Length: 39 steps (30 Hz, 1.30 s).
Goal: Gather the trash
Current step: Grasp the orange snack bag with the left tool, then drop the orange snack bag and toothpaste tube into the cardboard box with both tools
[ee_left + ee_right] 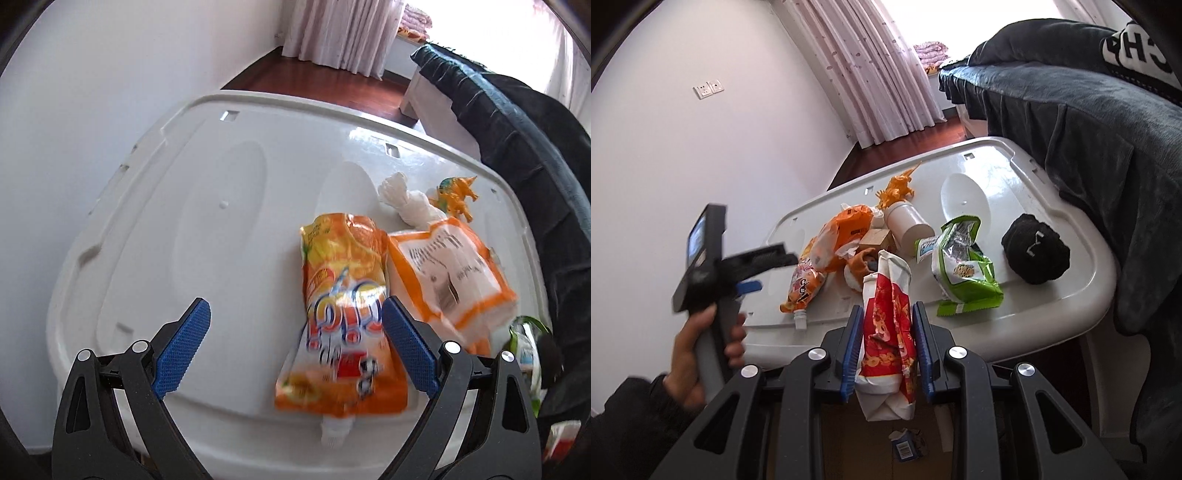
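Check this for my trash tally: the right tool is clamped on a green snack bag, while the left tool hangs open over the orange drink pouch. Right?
Not quite. The right tool is clamped on a red and white wrapper, as the right wrist view shows; the green snack bag lies loose on the white lid. The left tool does hang open over the orange drink pouch.

Bright daylight from the window [498, 44] behind the pink curtains [871, 74], blown out to pure white there and throwing glare across the glossy white tabletop [229, 236]. Strong fisheye bending with dark vignetted corners in both views. Motion blur on the orange juice pouch [343, 314] in the left wrist view, and on the left gripper [750, 273] and hand [698, 354] in the right wrist view.
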Tool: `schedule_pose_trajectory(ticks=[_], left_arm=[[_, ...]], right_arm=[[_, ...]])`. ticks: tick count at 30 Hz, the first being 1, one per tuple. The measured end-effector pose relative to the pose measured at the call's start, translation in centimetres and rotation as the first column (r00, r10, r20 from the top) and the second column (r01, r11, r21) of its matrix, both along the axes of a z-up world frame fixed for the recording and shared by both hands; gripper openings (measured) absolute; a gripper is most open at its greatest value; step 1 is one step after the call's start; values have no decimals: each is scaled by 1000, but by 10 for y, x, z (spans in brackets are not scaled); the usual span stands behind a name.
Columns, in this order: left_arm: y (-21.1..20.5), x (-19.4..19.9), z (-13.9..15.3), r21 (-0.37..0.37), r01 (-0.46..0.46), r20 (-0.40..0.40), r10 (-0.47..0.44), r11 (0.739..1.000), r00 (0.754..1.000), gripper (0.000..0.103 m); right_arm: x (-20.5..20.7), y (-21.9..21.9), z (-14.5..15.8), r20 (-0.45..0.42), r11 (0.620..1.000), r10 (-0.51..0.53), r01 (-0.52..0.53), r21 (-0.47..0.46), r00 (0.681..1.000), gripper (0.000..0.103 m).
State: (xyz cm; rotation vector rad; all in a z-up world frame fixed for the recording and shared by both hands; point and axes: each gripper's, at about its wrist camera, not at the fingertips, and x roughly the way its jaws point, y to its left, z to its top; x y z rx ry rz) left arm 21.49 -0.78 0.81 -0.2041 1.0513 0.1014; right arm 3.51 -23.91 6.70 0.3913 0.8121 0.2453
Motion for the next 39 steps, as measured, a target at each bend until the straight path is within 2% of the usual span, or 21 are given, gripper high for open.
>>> schedule_pose_trajectory(ticks=[7,10,12,16,18,19,22,26,29,34,39], left_arm=[[-37,22,-31,22,116,-76,-114,993,991,91],[-33,22,-38,0,99,-67,-99,995,993,91],[-30,21,-39,21,101,-49,-100,995,994,91],[-29,16,-44,88,175,-23,-174,981,985,91],[-28,11,-44,110,206,7,-208,972,978,88],[-27,9,-44,108,209,14,-212,972,977,83],[-21,-2,-38,106,212,24,-215,972,976,54],[-15,-17,-36,133,193,42,-200,972,979,45],[-10,-27,-31,150,155,70,-167,976,983,40],[-11,-60,-2,207,160,140,-191,965,972,40],[0,-107,32,129,143,179,-165,981,970,40]], right_arm=[[2,-4,-3,-12,1000,-22,22,8,1000,28],[6,-6,-7,-34,999,-28,29,30,999,28],[6,-7,-10,-42,999,-32,34,35,999,28],[7,-3,-8,-33,999,-28,29,23,999,28],[7,1,-8,-32,1000,-20,21,17,999,28],[8,3,-7,-32,1000,-17,17,13,999,28],[9,6,-8,-33,1000,-13,14,7,999,28],[12,13,-9,-37,1000,-9,9,-8,999,28],[13,19,-9,-34,1000,-4,3,-28,999,28],[13,32,-8,-21,998,19,-21,-62,1000,28],[11,44,-4,7,995,39,-38,-88,999,28]])
